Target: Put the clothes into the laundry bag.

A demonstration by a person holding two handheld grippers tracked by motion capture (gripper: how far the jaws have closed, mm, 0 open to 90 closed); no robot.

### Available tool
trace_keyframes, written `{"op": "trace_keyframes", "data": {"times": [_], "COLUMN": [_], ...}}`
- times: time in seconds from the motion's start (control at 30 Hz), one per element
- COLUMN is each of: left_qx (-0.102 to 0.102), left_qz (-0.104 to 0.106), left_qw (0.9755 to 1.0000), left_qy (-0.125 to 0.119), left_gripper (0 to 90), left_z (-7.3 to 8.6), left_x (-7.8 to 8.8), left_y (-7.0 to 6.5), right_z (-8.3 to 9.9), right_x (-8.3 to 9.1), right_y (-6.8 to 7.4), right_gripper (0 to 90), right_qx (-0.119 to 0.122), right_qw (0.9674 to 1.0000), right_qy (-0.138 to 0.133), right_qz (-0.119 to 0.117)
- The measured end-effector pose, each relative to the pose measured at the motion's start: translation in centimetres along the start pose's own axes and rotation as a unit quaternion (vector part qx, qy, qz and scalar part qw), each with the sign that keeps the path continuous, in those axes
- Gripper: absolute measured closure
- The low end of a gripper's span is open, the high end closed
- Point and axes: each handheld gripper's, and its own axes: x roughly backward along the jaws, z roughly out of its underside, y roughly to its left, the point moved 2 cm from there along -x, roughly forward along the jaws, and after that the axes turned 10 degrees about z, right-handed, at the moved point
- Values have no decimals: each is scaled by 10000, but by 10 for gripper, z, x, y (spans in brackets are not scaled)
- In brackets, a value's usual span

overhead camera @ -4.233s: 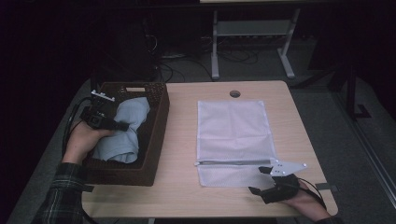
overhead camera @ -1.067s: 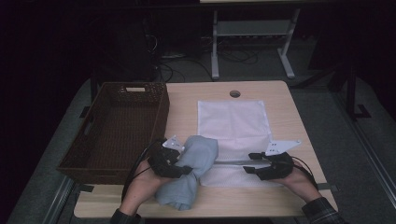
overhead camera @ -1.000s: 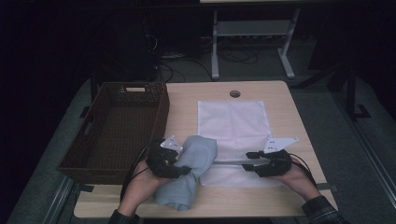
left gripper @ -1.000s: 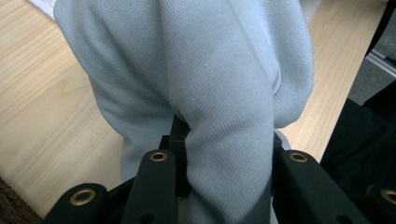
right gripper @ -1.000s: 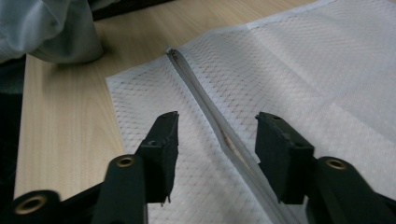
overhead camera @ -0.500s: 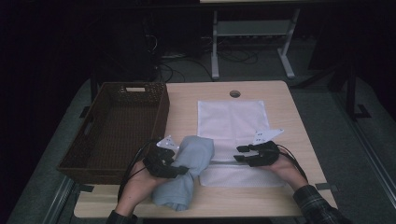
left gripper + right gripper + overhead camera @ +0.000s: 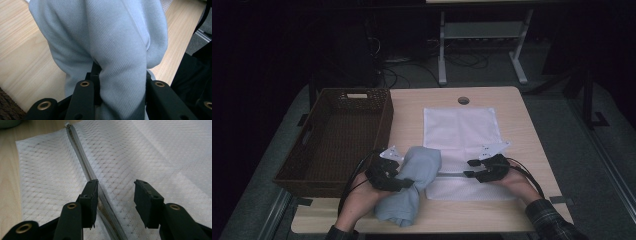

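A light blue cloth (image 7: 422, 167) lies bunched on the table's front, its top edge overlapping the white mesh bag (image 7: 462, 130). My left gripper (image 7: 407, 182) is shut on a thick fold of that cloth (image 7: 120, 45), which bulges up between its jaws (image 7: 120, 82). My right gripper (image 7: 468, 168) sits low on the bag near its grey zipper (image 7: 452, 174). Its jaws have just been opening. In the right gripper view they (image 7: 116, 195) stand apart, straddling the zipper (image 7: 82, 157) and mesh (image 7: 155, 150), with no pad pressing on either.
A dark wicker basket (image 7: 383, 131) stands at the table's left with nothing visible inside. A round cable hole (image 7: 463, 100) is in the table (image 7: 512, 105) behind the bag. The person's forearms come in from the front edge.
The cloth went from the basket to the table front in my left gripper. My right gripper slid left along the zipper toward the cloth and sank onto the bag.
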Motion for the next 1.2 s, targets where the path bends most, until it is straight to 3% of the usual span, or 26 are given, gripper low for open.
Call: {"op": "trace_keyframes", "data": {"times": [0.07,0.17,0.37,0.43,0.53,0.77,1.07,1.2], "left_qx": [3,19,21,19,29,13,39,28], "left_qz": [-1,5,8,9,3,7,3,2], "left_qw": [10000,10000,10000,10000,10000,10000,10000,10000], "left_qy": [3,7,13,28,25,34,28,38], "left_gripper": [687,687,687,687,687,687,687,688], "left_z": [0,0,0,0,1,1,2,1], "left_x": [0,0,0,0,0,0,0,0], "left_y": [0,0,0,1,1,1,2,1], "right_z": [0,0,-1,-1,-1,1,-1,-3], "right_x": [-1,-5,-9,-8,-7,-7,-10,-9], "right_y": [2,5,7,6,4,7,10,9], "right_gripper": [534,561,636,699,689,677,779,844], "right_qx": [46,171,179,97,-5,72,172,89], "right_qw": [10000,9998,9996,9998,10000,9998,9998,9999], "right_qy": [8,75,84,64,35,113,96,45], "right_qz": [-57,65,177,132,32,-171,-74,-90]}}
